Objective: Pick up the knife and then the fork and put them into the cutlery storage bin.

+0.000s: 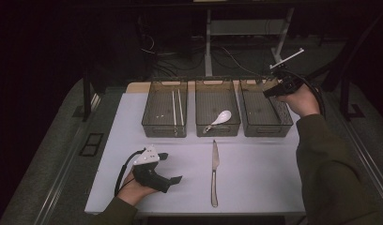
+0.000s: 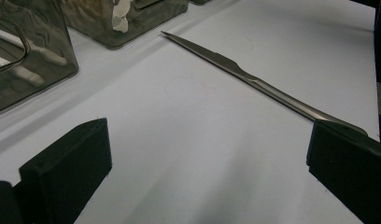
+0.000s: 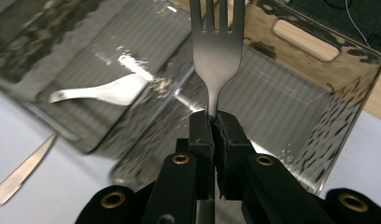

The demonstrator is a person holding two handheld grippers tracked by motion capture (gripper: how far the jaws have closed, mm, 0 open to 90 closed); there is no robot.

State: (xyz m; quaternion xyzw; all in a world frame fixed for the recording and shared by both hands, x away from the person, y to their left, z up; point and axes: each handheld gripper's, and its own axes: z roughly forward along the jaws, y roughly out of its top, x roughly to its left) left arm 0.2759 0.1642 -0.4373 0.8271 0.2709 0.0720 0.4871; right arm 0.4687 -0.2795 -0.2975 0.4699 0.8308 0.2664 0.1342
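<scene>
High view shows the white rectangular desk (image 1: 255, 178) spread across the scene, and along its far edge a row of three smoke-grey clear plastic bins stands side by side. Left bin (image 1: 165, 108) holds a pair of white chopsticks (image 1: 177, 108) lying lengthwise; middle bin (image 1: 218, 107) holds a white ceramic soup spoon (image 1: 219, 119); right bin (image 1: 265, 108) has the right claw (image 1: 269, 90) poised over its far right corner. In the right gripper view that claw (image 3: 212, 122) has its two black jaws pressed tight on the neck of a silver metal fork (image 3: 216, 51), whose tines point up and away above the ribbed floor of the right bin (image 3: 291, 116), clear of its walls; the soup spoon (image 3: 102, 91) lies in the neighbouring bin. On the bare desk in front of the middle bin lies a silver metal table knife (image 1: 214, 172), blade toward the bins, touched by nothing. Left claw (image 1: 170, 167) rests low at the desk's near left, its jaws spread wide and holding nothing; in the left gripper view (image 2: 207, 163) the knife (image 2: 254, 81) runs slantwise ahead, its handle end passing behind one jaw, though whether they touch I cannot tell.
</scene>
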